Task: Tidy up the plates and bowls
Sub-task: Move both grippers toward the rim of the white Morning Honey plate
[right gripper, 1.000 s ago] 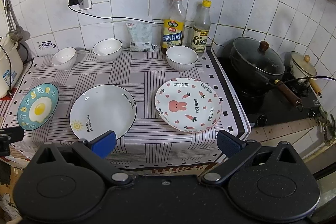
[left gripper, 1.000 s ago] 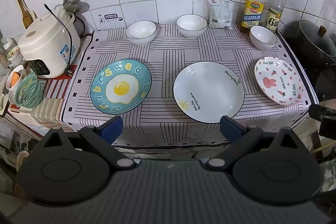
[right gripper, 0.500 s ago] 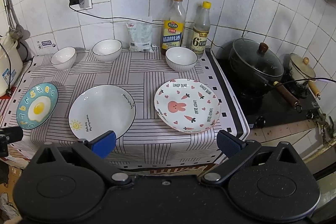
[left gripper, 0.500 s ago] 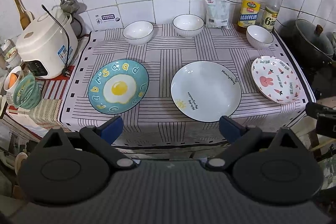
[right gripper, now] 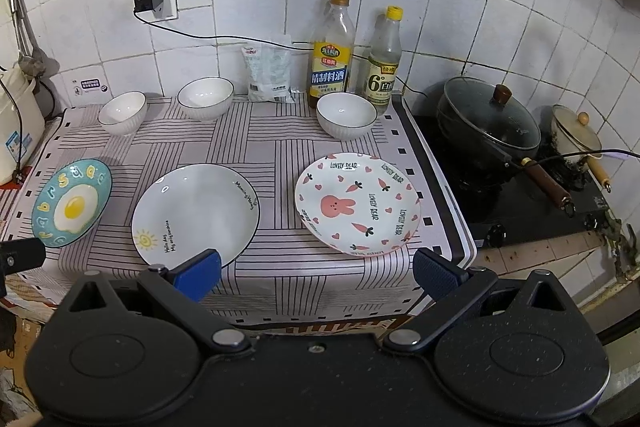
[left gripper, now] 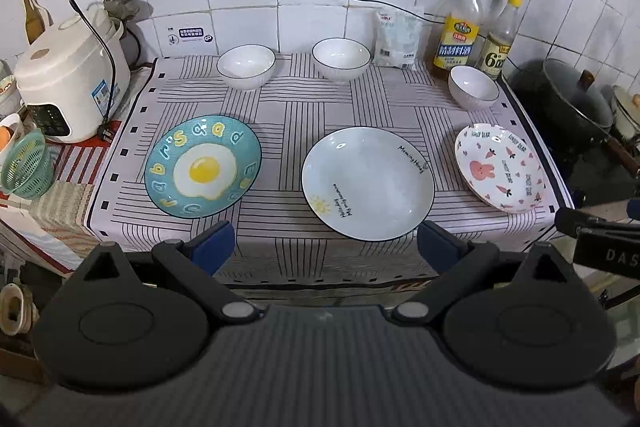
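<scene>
Three plates lie in a row on the striped cloth: a teal fried-egg plate [left gripper: 203,166] [right gripper: 71,203] at left, a white plate [left gripper: 367,183] [right gripper: 195,214] in the middle, a pink rabbit plate [left gripper: 501,167] [right gripper: 357,202] at right. Behind them stand three white bowls: left [left gripper: 246,67] [right gripper: 122,112], middle [left gripper: 341,59] [right gripper: 205,97], right [left gripper: 473,87] [right gripper: 346,115]. My left gripper [left gripper: 325,247] is open, held off the counter's front edge before the white plate. My right gripper [right gripper: 316,273] is open too, in front of the rabbit plate. Neither holds anything.
A white rice cooker [left gripper: 66,75] and a green basket [left gripper: 26,169] stand at the left. Two bottles [right gripper: 331,47] and a white packet [right gripper: 270,73] line the tiled wall. A lidded black pot [right gripper: 488,123] sits on the stove at right.
Both grippers have shifted only slightly; the plates and bowls stay where they were. Both stay open.
</scene>
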The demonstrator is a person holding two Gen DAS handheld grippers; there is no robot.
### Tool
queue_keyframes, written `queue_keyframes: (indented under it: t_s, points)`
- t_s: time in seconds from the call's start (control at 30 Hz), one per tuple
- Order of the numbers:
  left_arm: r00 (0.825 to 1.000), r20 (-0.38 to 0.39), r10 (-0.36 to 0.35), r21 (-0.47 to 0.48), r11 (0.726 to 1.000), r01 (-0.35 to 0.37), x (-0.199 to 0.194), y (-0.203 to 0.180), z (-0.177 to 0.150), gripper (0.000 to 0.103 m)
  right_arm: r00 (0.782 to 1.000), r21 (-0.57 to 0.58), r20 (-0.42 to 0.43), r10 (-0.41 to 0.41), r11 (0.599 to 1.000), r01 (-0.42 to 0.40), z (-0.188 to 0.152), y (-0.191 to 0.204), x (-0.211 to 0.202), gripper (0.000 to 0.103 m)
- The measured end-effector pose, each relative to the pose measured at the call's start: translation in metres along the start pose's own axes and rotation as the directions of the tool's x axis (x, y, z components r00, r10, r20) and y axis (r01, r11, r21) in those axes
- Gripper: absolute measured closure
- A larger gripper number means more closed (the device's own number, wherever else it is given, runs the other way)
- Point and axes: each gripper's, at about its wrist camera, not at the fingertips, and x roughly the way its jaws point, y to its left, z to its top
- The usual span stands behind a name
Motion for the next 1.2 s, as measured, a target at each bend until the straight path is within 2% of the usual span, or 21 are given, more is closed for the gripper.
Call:
queue_keyframes:
  t_s: [0.23, 0.47, 0.53, 0.6, 0.67, 0.73, 0.93, 1.03, 1.07, 1.13, 1.2]
  points:
    - [1.0, -0.01, 0.009, -0.003, 1.0, -0.009, 0.002, 0.002, -0.002, 0.005, 1.0, -0.005, 0.001, -0.012, 1.0, 0.012, -0.001, 0.001, 0.0, 0.0]
    - [0.997, -0.073, 0.014, -0.035, 0.999, -0.017, 0.012, 0.011, -0.003, 0.005, 1.0, 0.001, 0.012, 0.0, 1.0, 0.0, -0.003, -0.001, 0.0, 0.0]
    - [0.997, -0.07, 0.01, -0.047, 0.999, -0.013, 0.014, 0.015, -0.001, 0.005, 0.999, 0.01, 0.035, 0.021, 1.0, -0.021, -0.004, -0.002, -0.002, 0.0]
    - [1.0, -0.028, -0.013, -0.066, 0.998, 0.011, 0.013, 0.021, 0.0, 0.005, 0.995, 0.015, 0.076, 0.063, 0.998, -0.064, -0.005, -0.001, -0.004, 0.0]
    - [0.999, 0.04, -0.019, -0.062, 0.998, 0.022, 0.009, 0.025, 0.002, 0.003, 0.986, 0.016, 0.128, 0.106, 0.994, -0.109, -0.007, 0.0, -0.004, 0.0]
    - [0.997, 0.08, 0.006, -0.052, 0.999, -0.002, 0.011, 0.028, 0.006, 0.003, 0.973, 0.011, 0.178, 0.148, 0.988, -0.153, -0.01, 0.003, 0.0, 0.0]
    - [0.993, 0.115, 0.005, -0.041, 0.999, 0.0, 0.04, 0.04, 0.017, 0.003, 0.911, -0.011, 0.272, 0.311, 0.947, -0.32, -0.013, 0.007, 0.036, 0.0]
    - [0.995, 0.098, 0.002, -0.024, 1.0, 0.0, 0.063, 0.042, 0.022, 0.003, 0.909, -0.014, 0.235, 0.343, 0.937, -0.35, -0.008, 0.008, 0.064, 0.0]
    - [0.996, 0.088, 0.01, -0.02, 1.0, -0.008, 0.07, 0.042, 0.022, 0.003, 0.918, -0.008, 0.209, 0.337, 0.939, -0.343, -0.007, 0.009, 0.074, 0.0]
    - [0.998, 0.061, 0.014, -0.02, 1.0, -0.013, 0.088, 0.045, 0.024, 0.003, 0.913, 0.001, 0.163, 0.373, 0.926, -0.378, -0.007, 0.009, 0.094, 0.007]
    - [1.0, 0.0, 0.003, -0.035, 0.999, -0.003, 0.111, 0.047, 0.027, 0.003, 0.907, 0.032, 0.116, 0.404, 0.911, -0.41, -0.009, 0.009, 0.117, 0.011]
